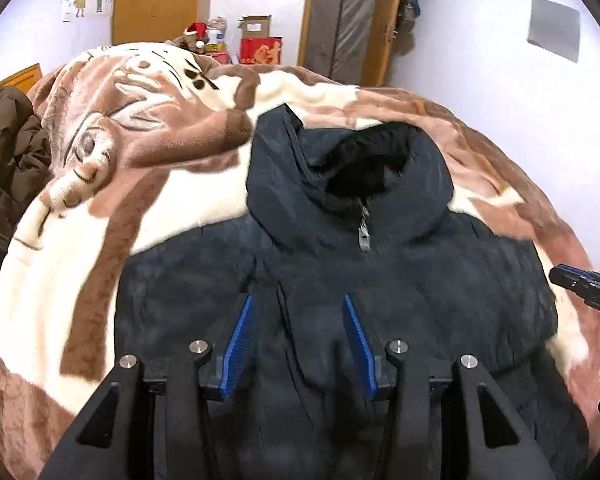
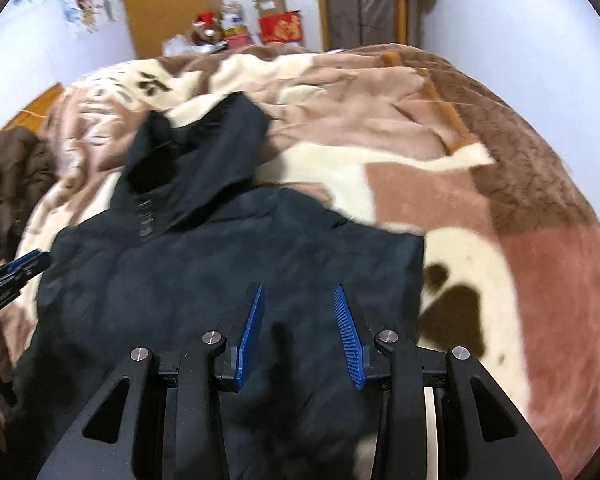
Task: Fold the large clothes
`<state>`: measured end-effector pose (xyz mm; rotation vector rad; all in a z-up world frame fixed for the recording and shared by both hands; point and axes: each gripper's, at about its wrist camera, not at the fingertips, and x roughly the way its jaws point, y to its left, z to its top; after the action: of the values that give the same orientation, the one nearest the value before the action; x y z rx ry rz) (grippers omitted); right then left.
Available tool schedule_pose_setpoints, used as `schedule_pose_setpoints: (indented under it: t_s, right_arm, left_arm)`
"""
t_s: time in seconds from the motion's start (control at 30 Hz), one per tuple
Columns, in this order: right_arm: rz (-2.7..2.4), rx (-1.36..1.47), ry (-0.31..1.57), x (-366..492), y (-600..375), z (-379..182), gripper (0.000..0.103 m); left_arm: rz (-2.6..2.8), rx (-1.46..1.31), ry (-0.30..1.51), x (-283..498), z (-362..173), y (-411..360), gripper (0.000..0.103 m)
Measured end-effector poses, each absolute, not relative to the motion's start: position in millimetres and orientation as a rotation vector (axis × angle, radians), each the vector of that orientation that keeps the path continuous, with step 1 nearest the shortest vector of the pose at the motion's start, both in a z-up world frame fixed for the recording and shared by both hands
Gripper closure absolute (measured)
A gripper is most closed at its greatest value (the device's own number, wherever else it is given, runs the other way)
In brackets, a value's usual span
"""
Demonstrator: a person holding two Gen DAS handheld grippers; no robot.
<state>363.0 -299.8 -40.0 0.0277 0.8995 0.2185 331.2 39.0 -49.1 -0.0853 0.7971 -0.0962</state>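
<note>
Hovering with left gripper and right gripper both part-open and empty over the dark jacket, lying zipped at six o'clock on the blanket, risking the puffy padding slipping from shallow pinches.

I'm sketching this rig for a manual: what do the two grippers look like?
Both look alike. The left gripper and right gripper each have a black frame of angular linkage arms with cut-out openings, joined by round silver pivot pins. Each carries two narrow blue ribbed pads. Seen from the left wrist, the right gripper's black body bears pale lettering that is cut off at the frame's edge. No cables or sleeves show.
</note>
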Motion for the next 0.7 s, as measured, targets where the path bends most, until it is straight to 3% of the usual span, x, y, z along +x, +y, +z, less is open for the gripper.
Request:
schedule_pose_setpoints:
  t_s: [0.13, 0.23, 0.47, 0.7]
  right_arm:
    - [0.217, 0.004, 1.014, 368, -286, -84, 0.065]
    - [0.214, 0.016, 1.032, 375, -287, -97, 0.066]
    - [0.203, 0.008, 1.023, 372, -286, -94, 0.065]
    - [0.214, 0.069, 0.963, 332, -285, -47, 0.063]
  left_arm:
    - [-0.072, -0.087, 0.938, 346, -96, 39, 0.054]
    - [-0.065, -0.127, 0.94, 348, -107, 43, 0.053]
    - [-0.058, -0.119, 0.941, 344, -103, 42, 0.053]
    - [-0.067, -0.139, 0.931, 305, -62, 38, 0.053]
